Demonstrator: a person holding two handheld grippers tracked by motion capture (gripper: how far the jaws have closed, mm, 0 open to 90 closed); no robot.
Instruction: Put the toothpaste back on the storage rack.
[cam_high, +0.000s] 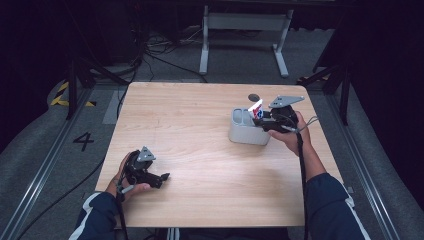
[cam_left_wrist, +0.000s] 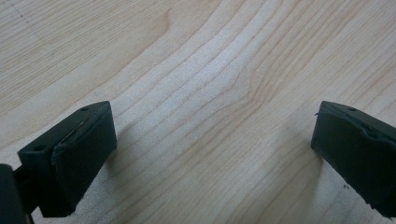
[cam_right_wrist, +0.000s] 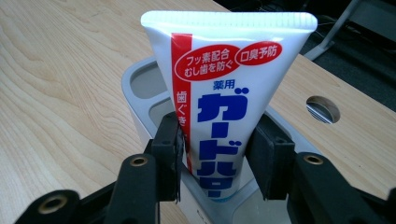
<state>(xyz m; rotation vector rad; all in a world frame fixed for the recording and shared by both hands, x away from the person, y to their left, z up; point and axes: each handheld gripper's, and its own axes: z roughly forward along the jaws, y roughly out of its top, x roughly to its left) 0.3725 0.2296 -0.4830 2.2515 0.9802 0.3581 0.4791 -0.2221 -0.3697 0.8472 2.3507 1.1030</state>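
The grey holder (cam_high: 248, 129) stands at the far right of the table (cam_high: 200, 110), well in from the far edge and nearer the right edge; a small round hole (cam_high: 253, 97) lies just beyond it. Left of the holder the tabletop lies bare all the way across to my left side.

My right gripper (cam_high: 260, 116) reaches in from the right, level over the holder, my forearm angled up from the near right corner. Its jaws are closed narrow on the toothpaste tube (cam_right_wrist: 224, 93), one pad against each edge. The tube stands upright, crimped end up, its lower part down in a near compartment of the holder.

My left gripper (cam_high: 162, 177) rests low near the near left edge, pointing right, jaws spread wide over bare wood, holding nothing.
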